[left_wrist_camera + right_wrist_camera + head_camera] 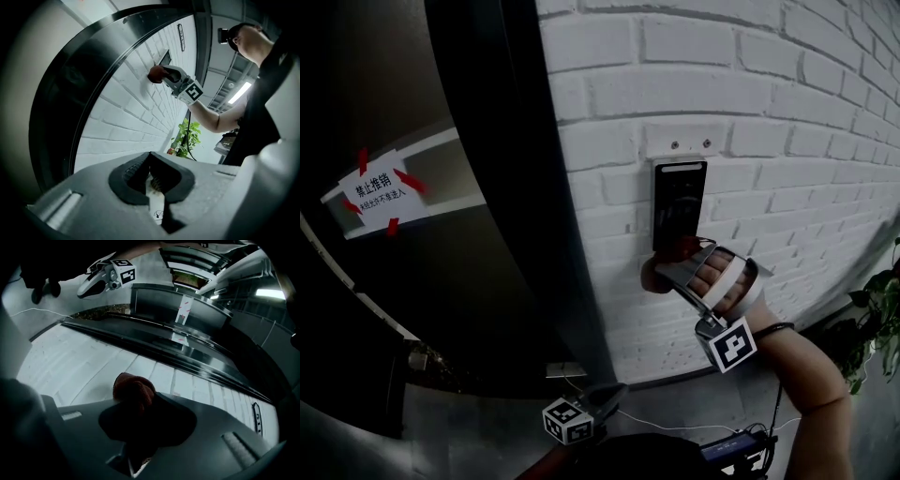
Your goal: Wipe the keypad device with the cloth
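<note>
Presently in hand: the wiping itself, as I judge it; the stroke sits at the foot of the unit.
Keypad device (679, 202): a dark upright panel fixed to the white brick wall (750, 112), just beside the dark door frame (534, 187).
Cloth (134, 389): a reddish-brown wad bunched at the tip of the right tongs (143, 404), against the wall at the panel's lower edge. From where I stand I cannot tell if it bears on the panel or only on the brick below.
Right tongs: clamped on the cloth, which bulges out past the jaws.
Left tongs (151, 157): held low and well apart from the wall, jaws together with nothing between them.
Surroundings: a taped notice (377, 192) on the dark panel to the left; a potted plant (881, 309) at the far right, clear of the work.
Recommended method: lift the wad onto the panel face and draw it in straight passes from top edge to bottom, with only cloth meeting the keys.
Pressure: light and even, in my judgement, so that no key is pushed in.
Risk noted: the wad is small; a tilted approach could bring metal against the panel.
</note>
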Demonstrator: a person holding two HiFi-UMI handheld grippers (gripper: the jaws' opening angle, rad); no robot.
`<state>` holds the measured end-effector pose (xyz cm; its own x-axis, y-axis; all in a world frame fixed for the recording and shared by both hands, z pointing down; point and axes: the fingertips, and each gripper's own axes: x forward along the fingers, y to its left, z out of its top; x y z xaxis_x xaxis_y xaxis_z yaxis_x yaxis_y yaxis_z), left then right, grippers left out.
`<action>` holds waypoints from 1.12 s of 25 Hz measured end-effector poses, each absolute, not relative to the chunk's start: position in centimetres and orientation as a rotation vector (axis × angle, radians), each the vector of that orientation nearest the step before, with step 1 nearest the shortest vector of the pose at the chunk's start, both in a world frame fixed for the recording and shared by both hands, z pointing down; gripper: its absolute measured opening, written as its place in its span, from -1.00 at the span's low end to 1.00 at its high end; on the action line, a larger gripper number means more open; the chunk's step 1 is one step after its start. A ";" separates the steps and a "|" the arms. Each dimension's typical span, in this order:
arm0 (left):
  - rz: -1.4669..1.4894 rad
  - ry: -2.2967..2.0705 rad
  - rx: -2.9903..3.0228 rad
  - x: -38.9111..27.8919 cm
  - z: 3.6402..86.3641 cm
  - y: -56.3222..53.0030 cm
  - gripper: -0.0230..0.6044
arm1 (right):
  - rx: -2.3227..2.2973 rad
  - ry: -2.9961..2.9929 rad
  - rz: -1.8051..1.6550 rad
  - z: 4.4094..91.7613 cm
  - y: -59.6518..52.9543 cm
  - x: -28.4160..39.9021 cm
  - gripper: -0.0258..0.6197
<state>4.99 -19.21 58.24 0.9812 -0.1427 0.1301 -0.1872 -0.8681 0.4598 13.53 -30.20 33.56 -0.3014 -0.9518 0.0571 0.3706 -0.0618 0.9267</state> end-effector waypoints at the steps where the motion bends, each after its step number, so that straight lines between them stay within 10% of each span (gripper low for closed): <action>1: 0.130 -0.225 2.639 5.2 58.4 -19.0 -0.92 | 0.767 -1.114 -1.577 33.9 -30.2 14.5 -0.68; 28: 0.126 -0.249 2.625 5.0 58.6 -18.6 -0.91 | 1.546 -1.457 -1.563 11.4 -30.1 16.9 -0.66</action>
<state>5.04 -18.58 58.59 0.9791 -0.1527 0.1346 -0.1988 -0.8603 0.4695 16.88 -30.07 11.44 -0.2308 -0.8937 -0.3848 -0.3210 -0.3035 0.8972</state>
